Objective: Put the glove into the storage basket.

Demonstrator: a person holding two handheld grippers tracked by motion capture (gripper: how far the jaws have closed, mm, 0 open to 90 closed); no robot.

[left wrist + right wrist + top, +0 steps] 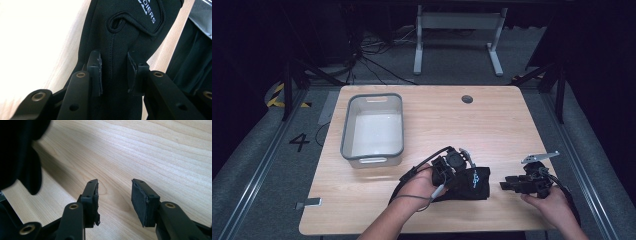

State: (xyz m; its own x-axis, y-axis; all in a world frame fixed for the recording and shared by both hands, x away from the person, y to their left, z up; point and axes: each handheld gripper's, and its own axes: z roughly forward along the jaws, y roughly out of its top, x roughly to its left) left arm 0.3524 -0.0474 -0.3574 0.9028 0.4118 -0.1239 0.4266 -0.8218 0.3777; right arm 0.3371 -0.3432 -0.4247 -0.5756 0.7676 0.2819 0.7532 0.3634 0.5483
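Left gripper (114,72) clamps a black pouch (130,32) (white lettering "DIERS").

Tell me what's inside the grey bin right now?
The grey bin looks empty in the high view: only its bare white floor shows. The strip just inside its near wall is hidden by the rim.

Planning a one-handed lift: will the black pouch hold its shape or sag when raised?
Likely to sag: the pouch looks like soft stitched fabric, pinched in a fold by the left gripper. Probably light, since it lies flat on the table. The matte cloth should not slip much against the pads.
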